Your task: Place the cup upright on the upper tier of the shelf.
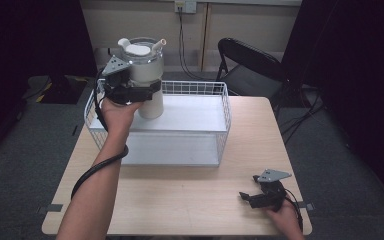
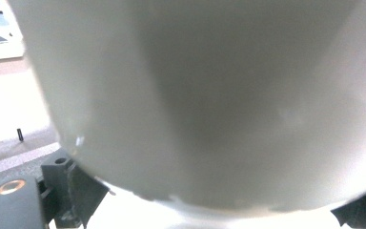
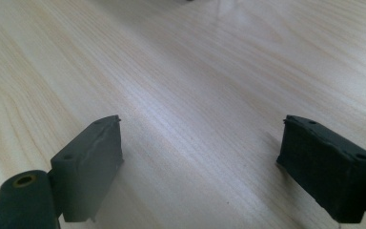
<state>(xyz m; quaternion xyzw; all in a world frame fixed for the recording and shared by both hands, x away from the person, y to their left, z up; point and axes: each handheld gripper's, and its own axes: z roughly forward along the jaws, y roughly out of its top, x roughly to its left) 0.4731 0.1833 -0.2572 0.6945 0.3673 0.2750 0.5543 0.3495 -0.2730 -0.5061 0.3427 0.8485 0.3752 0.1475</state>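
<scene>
Figure: a white jug (image 1: 147, 75) carried at a wire basket (image 1: 220, 120) that stands on the far half of the surface (image 1: 190, 200).

Left tongs (image 1: 147, 91) are clamped on the jug's white body. The jug is upright, with a clear upper section, a white lid and a short spout, above the basket's far-left corner. Its base looks to be at or just above the basket's white floor; whether it touches cannot be told. In the left gripper view the jug's wall (image 2: 209, 100) lies hard against the camera, with jaw tips showing at either lower corner.

Right tongs (image 1: 246, 197) rest near the surface's near-right corner, well apart from the basket. Their jaws stand wide apart with nothing between them, only bare wood grain (image 3: 200, 95) under them.

Progress, as a judgement: the grasp is made and the jug is at the basket. Whether it is going in or coming out cannot be told from this moment. Still to do are the set-down and the release.

Writing: no brand, label or lettering can be read on the jug, the basket or the tongs.
</scene>
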